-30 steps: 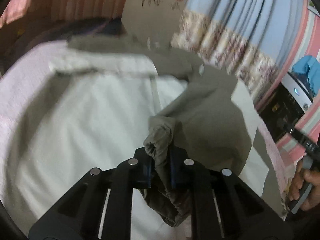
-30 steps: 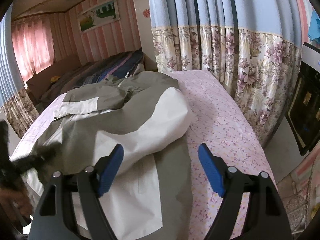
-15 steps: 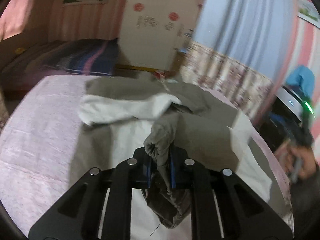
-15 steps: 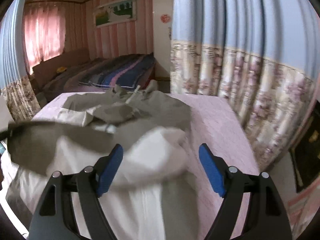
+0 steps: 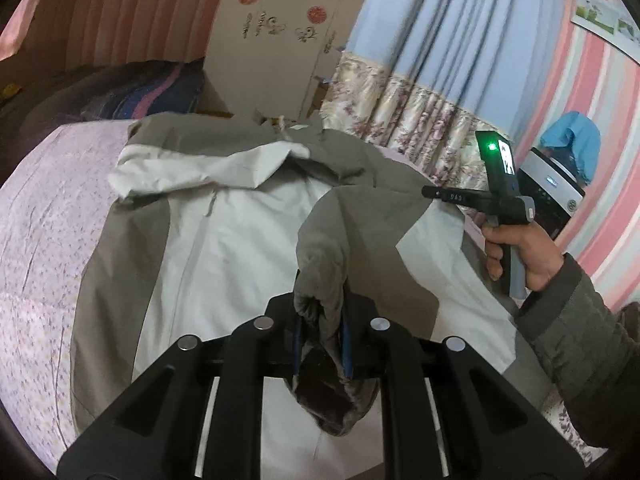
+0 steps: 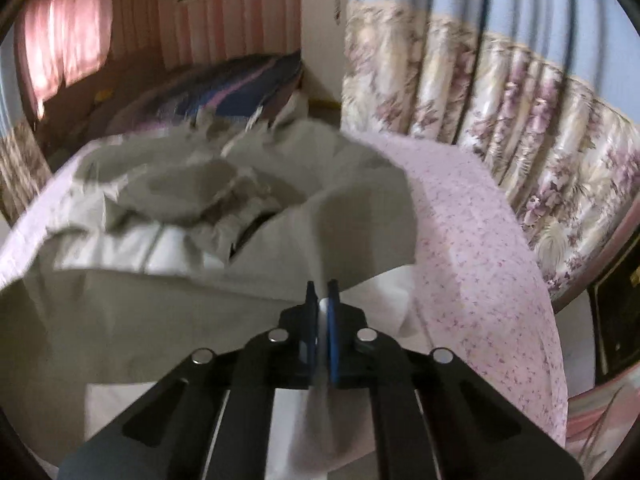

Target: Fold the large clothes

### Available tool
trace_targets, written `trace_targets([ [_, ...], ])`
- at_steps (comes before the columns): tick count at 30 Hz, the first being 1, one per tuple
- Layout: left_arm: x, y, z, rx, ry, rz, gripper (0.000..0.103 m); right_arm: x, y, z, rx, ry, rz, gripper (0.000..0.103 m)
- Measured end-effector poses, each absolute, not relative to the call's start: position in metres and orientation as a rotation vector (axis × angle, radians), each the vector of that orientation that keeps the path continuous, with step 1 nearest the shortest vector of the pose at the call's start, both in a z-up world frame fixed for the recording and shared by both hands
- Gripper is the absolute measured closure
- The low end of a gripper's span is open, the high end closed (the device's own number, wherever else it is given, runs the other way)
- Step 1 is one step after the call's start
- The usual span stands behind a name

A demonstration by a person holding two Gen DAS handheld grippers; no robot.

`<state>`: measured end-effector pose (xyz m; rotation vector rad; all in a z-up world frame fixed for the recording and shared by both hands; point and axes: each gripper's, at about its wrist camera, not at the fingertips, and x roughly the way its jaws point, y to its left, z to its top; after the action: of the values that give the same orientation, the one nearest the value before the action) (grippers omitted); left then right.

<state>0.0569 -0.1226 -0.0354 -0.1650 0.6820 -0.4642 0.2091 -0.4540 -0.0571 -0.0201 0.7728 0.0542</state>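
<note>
A grey and white jacket [image 5: 240,248] lies spread on the bed, front up, with its collar at the far end. My left gripper [image 5: 321,320] is shut on the grey sleeve cuff [image 5: 320,276], which bunches between the blue pads and hangs below them. In the left wrist view a hand holds my right gripper [image 5: 430,191] over the jacket's right side. In the right wrist view my right gripper [image 6: 322,296] has its blue pads together, and a thin fold of the jacket [image 6: 200,280] runs between them. That view is blurred.
The bed [image 5: 40,240] has a pink flowered sheet [image 6: 480,220], bare to the left and right of the jacket. Flowered curtains [image 6: 500,100] hang along the right. A striped blanket [image 5: 140,96] lies beyond the bed. A black appliance [image 5: 556,200] stands at the right.
My right gripper went from wide open to shut, with jacket cloth now between its pads, and swept across the jacket. My left gripper kept the cuff and shifted; the right hand came nearer.
</note>
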Motion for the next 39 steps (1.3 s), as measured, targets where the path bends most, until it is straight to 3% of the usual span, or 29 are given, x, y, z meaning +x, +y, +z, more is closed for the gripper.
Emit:
trace_targets([
  [7,0.085,-0.123,0.040,-0.011,0.531,-0.476,0.089,0.209,-0.482,-0.012,0.117,0.685,0.075,0.099],
  [10,0.132,-0.111,0.057,0.109,0.498,-0.389,0.082,0.220,-0.474,-0.004,0.156,0.690,0.094,0.099],
  [20,0.318,-0.035,-0.008,0.161,0.784,-0.259,0.075,0.290,-0.396,-0.033,0.065,0.706,0.088,0.099],
  [22,0.333,-0.030,-0.027,0.141,0.812,-0.224,0.064,0.302,-0.389,-0.047,0.036,0.711,0.055,0.098],
  [23,0.340,-0.030,-0.045,0.167,0.845,-0.189,0.058,0.308,-0.386,-0.058,0.014,0.730,0.031,0.091],
  [25,0.347,-0.030,-0.071,0.177,0.893,-0.141,0.033,0.321,-0.389,-0.086,0.020,0.842,0.045,0.084],
  [26,0.349,-0.028,-0.086,0.174,0.911,-0.119,0.027,0.322,-0.392,-0.095,0.025,0.877,0.057,0.077],
  [28,0.350,-0.018,-0.103,0.146,0.921,-0.095,0.008,0.318,-0.400,-0.098,0.046,0.894,0.070,0.075],
  [29,0.349,-0.013,-0.104,0.129,0.922,-0.083,0.007,0.314,-0.404,-0.093,0.063,0.884,0.075,0.067],
  [32,0.342,-0.006,-0.089,0.118,0.904,-0.065,0.007,0.294,-0.416,-0.055,0.081,0.778,0.070,0.057],
  [39,0.312,-0.017,-0.004,0.105,0.718,0.005,0.008,0.281,-0.428,-0.019,0.080,0.686,0.048,0.054],
])
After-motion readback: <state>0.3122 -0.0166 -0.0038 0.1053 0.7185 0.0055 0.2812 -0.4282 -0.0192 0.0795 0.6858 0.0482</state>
